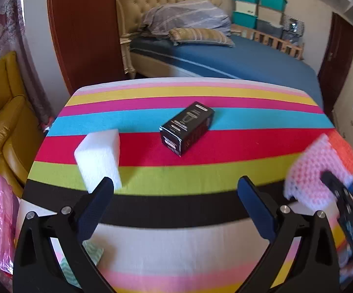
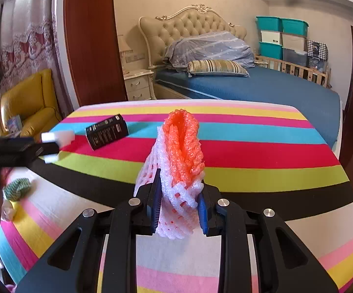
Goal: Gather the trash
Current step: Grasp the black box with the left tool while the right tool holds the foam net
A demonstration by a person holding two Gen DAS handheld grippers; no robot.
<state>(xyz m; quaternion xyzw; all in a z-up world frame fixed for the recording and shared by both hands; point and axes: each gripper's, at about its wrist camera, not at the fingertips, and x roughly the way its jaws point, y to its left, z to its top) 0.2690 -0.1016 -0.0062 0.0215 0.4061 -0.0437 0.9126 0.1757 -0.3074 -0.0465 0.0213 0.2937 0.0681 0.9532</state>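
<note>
Striped table (image 1: 176,244) | right jaws pinch foam net (image 2: 176,171) | left jaws spread before foam block (image 1: 98,158)

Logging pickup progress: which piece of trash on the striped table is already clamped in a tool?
The pink-and-orange foam net, pinched in the right tool. The white foam block and black box lie free.

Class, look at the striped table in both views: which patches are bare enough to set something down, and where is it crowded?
Bare: the striped table to the right of the foam net held in the right gripper, and the far stripes behind the black box. Crowded: the left side, with the white foam block, the box, the open left gripper and a green scrap.
</note>
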